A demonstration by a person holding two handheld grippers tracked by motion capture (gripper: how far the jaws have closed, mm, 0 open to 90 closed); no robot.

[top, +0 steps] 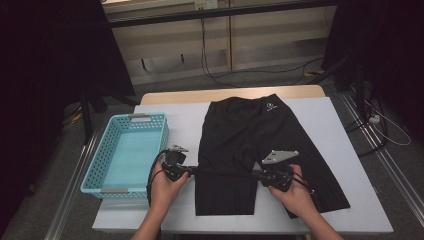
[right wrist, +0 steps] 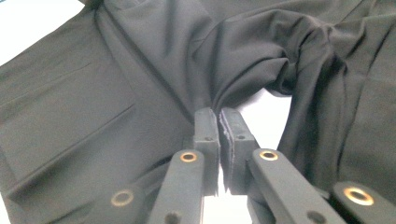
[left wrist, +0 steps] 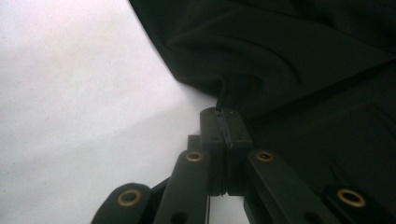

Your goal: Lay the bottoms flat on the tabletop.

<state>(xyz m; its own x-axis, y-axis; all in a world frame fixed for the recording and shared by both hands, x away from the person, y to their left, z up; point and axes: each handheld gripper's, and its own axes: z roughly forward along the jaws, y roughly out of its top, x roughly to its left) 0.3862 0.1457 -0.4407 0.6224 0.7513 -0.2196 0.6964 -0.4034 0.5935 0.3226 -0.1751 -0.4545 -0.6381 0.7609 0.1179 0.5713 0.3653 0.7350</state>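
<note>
Black shorts (top: 260, 145) are lying flat on the white table cover (top: 345, 150), waistband toward twelve o'clock, legs pointing toward six. One leg is reaching the near edge at about six o'clock; the other is spreading toward four.

Left gripper (top: 192, 171) is pinching the outer edge of the near leg, at about nine o'clock of the garment. In the left gripper view the jaws are pressed together on a thin fold of cloth (left wrist: 224, 100).

Right gripper (top: 256, 174) is clamping the inner edge of the same leg, near the crotch. The right gripper view shows fabric (right wrist: 219, 100) bunching into the closed jaws.

Blue basket (top: 95, 165) is sitting at nine o'clock on the table, nothing in it.

Handling, as judged: light, limp, smooth cloth. It is likely sagging and sliding between grip points, so hems and seams are the safest holds; both edges are needing even tension for a clean fold.
</note>
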